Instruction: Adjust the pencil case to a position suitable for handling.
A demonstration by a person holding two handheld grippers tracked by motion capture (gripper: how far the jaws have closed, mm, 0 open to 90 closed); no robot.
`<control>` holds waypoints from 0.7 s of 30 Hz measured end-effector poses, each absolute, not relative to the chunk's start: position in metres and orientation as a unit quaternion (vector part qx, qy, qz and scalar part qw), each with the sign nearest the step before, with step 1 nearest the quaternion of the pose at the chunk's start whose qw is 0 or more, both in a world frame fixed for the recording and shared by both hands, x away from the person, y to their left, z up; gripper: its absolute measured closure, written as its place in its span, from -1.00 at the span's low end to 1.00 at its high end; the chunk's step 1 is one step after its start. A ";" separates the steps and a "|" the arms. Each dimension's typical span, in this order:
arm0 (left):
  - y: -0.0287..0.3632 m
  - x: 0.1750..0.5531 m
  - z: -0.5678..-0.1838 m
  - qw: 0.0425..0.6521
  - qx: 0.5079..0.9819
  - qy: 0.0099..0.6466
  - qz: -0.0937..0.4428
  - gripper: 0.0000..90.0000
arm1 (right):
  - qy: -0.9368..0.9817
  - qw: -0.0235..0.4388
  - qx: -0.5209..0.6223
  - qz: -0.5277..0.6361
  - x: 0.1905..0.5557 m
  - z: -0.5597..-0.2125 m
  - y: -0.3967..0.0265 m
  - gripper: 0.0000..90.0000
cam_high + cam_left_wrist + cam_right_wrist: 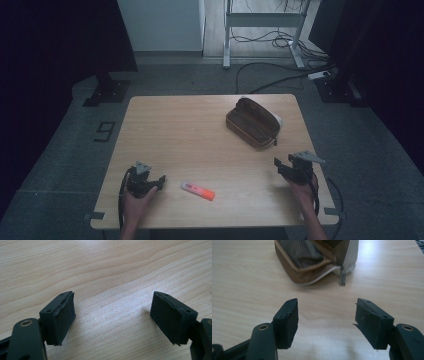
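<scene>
Pouch: a brown zip pouch (251, 122) lies on the desk (200, 135) ahead of the right tool (287, 167), a little to that tool's left, and far ahead and right of the left tool (154, 182).
Pouch contents: in the right gripper view the pouch (312, 262) gapes open, with striped lining and a dark fold inside; what it holds cannot be made out.
Zip: its pull hangs down at the end of the pouch nearest the right tool (325, 317).
Marker: an orange-and-white marker (198, 191) lies flat just right of the left tool, well apart from the pouch.
Left tool: jaws spread wide, nothing between them; the left gripper view shows the tool (112, 315) over bare wood grain.
Right tool: jaws spread wide, nothing between them, aimed at the pouch.
High view adds: both hands, the marker and the whole pouch.
Cut off: the top of the pouch runs out of the right gripper view.
</scene>
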State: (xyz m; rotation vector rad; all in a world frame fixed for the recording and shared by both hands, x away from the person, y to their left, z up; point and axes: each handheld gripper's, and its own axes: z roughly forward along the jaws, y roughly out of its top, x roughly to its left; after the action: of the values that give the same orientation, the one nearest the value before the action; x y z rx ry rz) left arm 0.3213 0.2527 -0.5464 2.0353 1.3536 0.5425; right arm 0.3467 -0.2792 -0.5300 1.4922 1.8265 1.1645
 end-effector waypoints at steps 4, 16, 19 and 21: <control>0.253 0.321 -0.546 0.314 0.772 0.513 0.206 -0.56 | 0.671 0.255 0.550 0.427 0.356 -0.524 -0.279 -0.24; 0.253 0.321 -0.546 0.314 0.772 0.513 0.206 -0.56 | 0.669 0.262 0.552 0.424 0.387 -0.511 -0.277 -0.29; 0.253 0.321 -0.546 0.314 0.772 0.513 0.206 -0.56 | 0.665 0.266 0.555 0.423 0.395 -0.509 -0.278 -0.29; 0.253 0.321 -0.546 0.313 0.772 0.513 0.205 -0.56 | 0.663 0.269 0.554 0.426 0.399 -0.508 -0.278 -0.29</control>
State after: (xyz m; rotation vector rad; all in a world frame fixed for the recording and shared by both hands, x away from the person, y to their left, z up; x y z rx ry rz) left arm 0.3209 0.2526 -0.5463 2.0356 1.3539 0.5410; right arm 0.3990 -0.2780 -0.5082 1.4924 1.7863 1.1495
